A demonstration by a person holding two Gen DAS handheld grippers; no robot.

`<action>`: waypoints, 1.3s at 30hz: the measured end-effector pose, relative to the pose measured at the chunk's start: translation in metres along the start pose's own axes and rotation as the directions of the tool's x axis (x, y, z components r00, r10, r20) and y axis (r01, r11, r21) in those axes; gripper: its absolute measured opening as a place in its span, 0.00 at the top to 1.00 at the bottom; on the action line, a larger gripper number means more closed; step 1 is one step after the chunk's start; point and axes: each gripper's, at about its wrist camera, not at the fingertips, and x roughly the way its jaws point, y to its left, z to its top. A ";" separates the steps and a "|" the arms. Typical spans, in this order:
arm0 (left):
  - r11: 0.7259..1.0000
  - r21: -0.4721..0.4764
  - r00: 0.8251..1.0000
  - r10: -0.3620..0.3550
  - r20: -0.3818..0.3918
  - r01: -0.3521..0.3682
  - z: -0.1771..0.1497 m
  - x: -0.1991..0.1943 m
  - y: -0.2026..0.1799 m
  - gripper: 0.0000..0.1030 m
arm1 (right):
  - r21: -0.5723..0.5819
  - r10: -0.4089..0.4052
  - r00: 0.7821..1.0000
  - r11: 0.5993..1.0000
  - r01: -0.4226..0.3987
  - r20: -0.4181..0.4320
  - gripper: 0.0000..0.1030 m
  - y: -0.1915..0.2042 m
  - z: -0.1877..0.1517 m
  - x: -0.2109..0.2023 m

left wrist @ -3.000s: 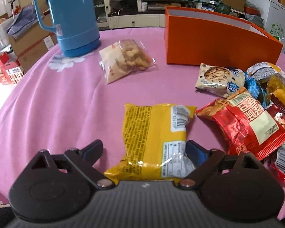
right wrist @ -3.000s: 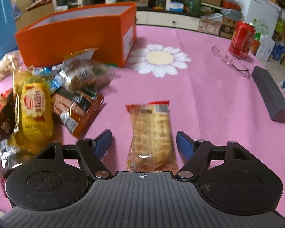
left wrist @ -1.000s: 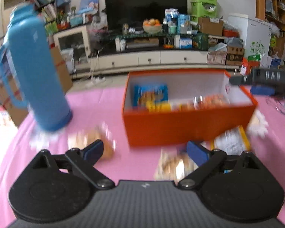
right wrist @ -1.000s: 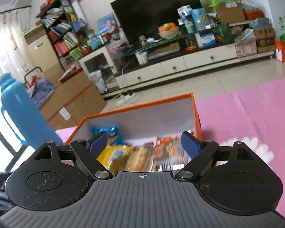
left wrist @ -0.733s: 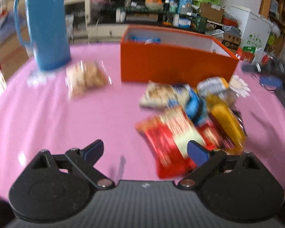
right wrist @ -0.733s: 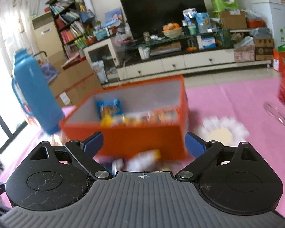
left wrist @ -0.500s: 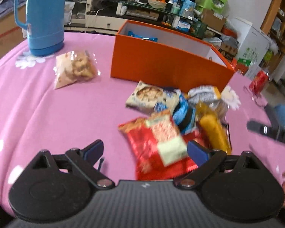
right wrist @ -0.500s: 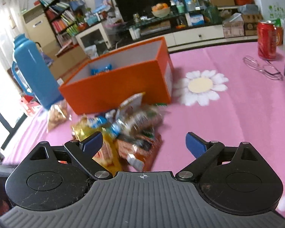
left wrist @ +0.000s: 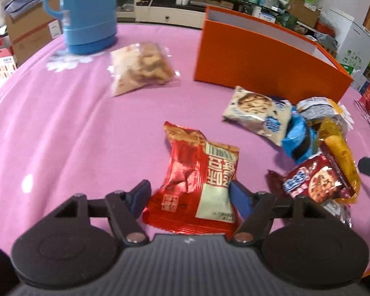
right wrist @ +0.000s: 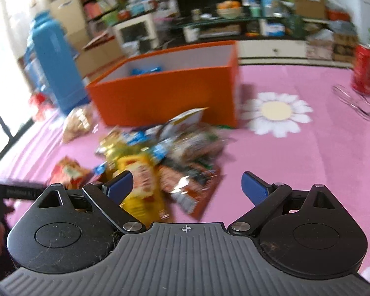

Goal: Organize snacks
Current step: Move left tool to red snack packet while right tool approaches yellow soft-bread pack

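A red snack packet (left wrist: 197,172) lies on the pink tablecloth (left wrist: 61,123), and my left gripper (left wrist: 190,194) is closing around its near end; both blue pads touch its sides. The orange box (left wrist: 259,56) stands at the back with its open top toward the room. My right gripper (right wrist: 187,185) hangs open above the blurred pile of snack packets (right wrist: 160,153) in front of the orange box (right wrist: 165,93), with nothing gripped. In the right wrist view the red snack packet (right wrist: 66,170) shows at the left of the pile.
A blue thermos (left wrist: 88,12) stands at the back left, with a clear bag of fried snacks (left wrist: 143,66) near it. A cookie packet (left wrist: 256,111) lies by the box. A red can (right wrist: 365,71) and glasses (right wrist: 357,103) sit at the far right.
Both grippers came away from the orange box and down toward the table. The left one dropped over the red packet and its jaws narrowed onto it. The right stays wide above the pile.
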 end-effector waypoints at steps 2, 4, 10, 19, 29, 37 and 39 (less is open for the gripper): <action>1.000 -0.002 1.000 0.000 0.003 0.000 -0.002 -0.002 0.004 0.27 | -0.052 0.031 0.999 0.998 -0.031 -0.009 0.18 0.014 0.000 0.004; 1.000 -0.002 1.000 0.008 0.006 -0.008 -0.003 -0.002 0.004 0.22 | -0.093 0.030 0.999 0.995 -0.031 -0.018 0.18 0.028 0.000 0.013; 0.998 0.055 1.000 0.027 0.014 -0.028 -0.008 0.001 -0.005 0.15 | -0.069 -0.031 0.996 0.997 0.025 -0.085 0.27 0.031 0.001 0.042; 0.996 0.086 0.999 0.031 0.019 -0.032 -0.011 0.004 -0.009 0.10 | 0.076 -0.135 0.984 0.987 0.145 -0.119 0.23 -0.023 -0.020 0.009; 0.996 0.088 0.999 0.010 0.034 -0.013 -0.008 -0.002 -0.012 0.08 | 0.104 -0.150 0.984 0.982 0.160 -0.100 0.16 -0.046 -0.029 -0.015; 0.998 0.063 1.000 0.006 0.021 -0.007 -0.007 0.006 -0.009 0.08 | -0.113 -0.197 0.973 0.977 0.183 -0.122 0.23 -0.014 -0.025 0.022; 0.997 0.075 1.000 0.005 0.025 -0.007 -0.008 0.004 -0.008 0.08 | -0.093 -0.176 0.974 0.982 0.164 -0.142 0.25 -0.011 -0.029 0.018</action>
